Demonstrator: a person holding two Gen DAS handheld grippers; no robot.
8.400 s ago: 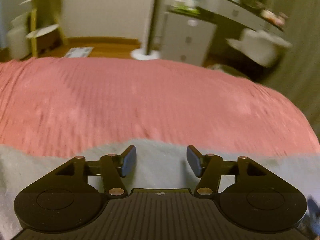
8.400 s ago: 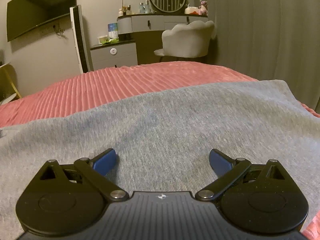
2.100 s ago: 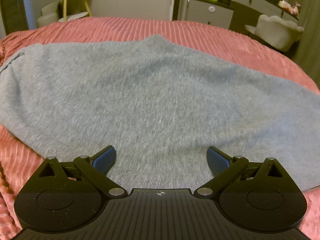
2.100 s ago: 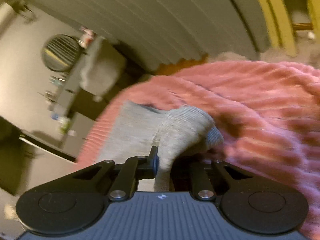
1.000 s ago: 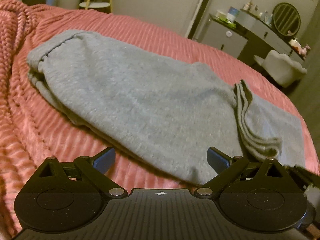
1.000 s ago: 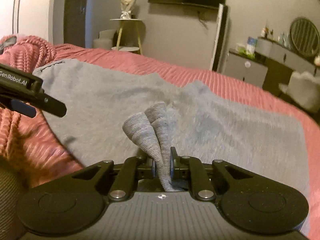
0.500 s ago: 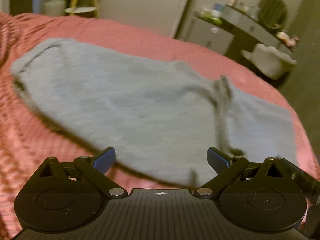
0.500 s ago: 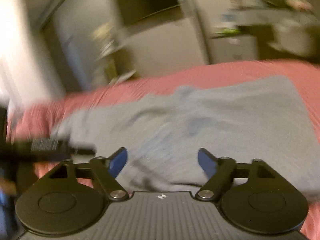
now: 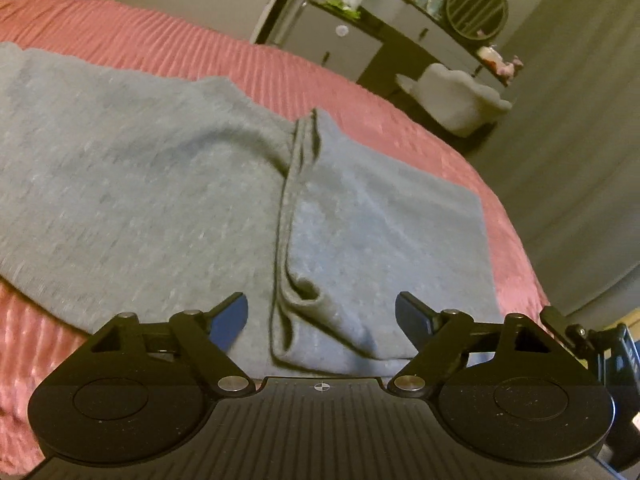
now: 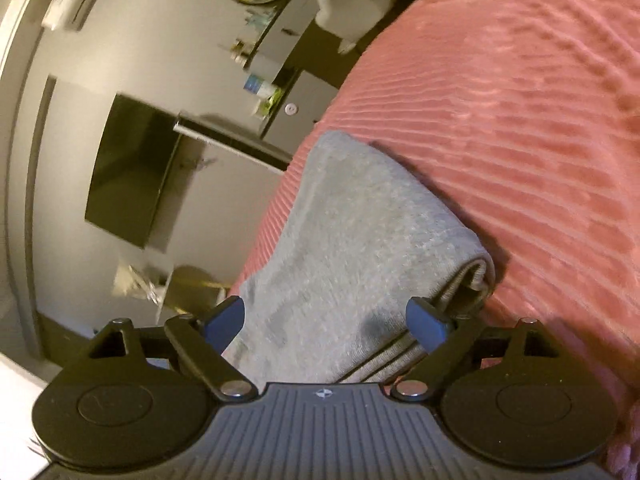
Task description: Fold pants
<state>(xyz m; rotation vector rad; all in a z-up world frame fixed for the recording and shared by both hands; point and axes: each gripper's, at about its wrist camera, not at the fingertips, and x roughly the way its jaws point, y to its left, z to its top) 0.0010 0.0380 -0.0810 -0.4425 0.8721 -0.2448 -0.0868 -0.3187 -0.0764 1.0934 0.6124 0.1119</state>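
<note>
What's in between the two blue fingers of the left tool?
In the left wrist view, the left tool is open, and the folded edge of the gray pants lies between its fingers.

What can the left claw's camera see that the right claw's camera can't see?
Only the left wrist view shows the wide spread of the grey pants, the folded-over cuff edge lying on top, and a bit of the other tool at the far right edge. Only the right wrist view shows the dark TV on the wall and the stacked layers at the pants' folded end. Both show the pink bedspread, the round mirror, the pale chair, and an open claw: left claw, right claw.
</note>
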